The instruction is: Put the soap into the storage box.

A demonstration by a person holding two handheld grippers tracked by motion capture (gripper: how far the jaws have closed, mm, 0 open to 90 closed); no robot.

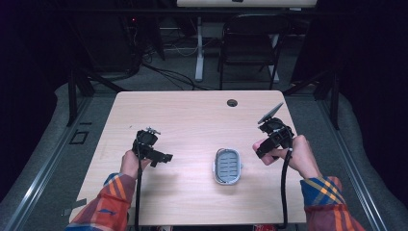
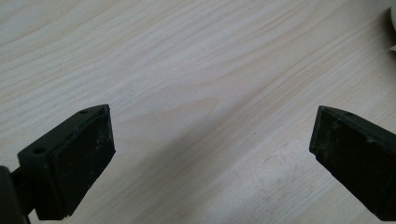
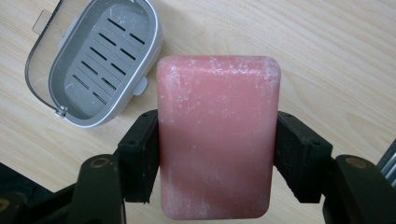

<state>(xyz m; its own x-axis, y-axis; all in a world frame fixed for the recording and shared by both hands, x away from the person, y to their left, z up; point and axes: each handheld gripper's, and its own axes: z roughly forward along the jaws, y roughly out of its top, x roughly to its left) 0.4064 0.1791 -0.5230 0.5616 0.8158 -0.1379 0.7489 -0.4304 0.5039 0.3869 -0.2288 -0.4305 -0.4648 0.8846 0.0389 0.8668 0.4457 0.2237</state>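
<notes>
Both forearms come in from the bottom of the high view, plaid sleeves to the wrists. Left hand (image 1: 131, 162) grips the left gripper (image 1: 166, 157) w/ its nose pointing right, toward table centre, held low over the wood; in the left gripper view its jaws stand wide apart w/ nothing between them. Right hand (image 1: 300, 155) is further forward & a bit higher, holding the right gripper (image 1: 261, 150) angled left & down, cable trailing back along the forearm. In the right gripper view, jaws are clamped on both long sides of a pink soap bar (image 3: 217, 135), pads flat against it, bar upright btwn them.
</notes>
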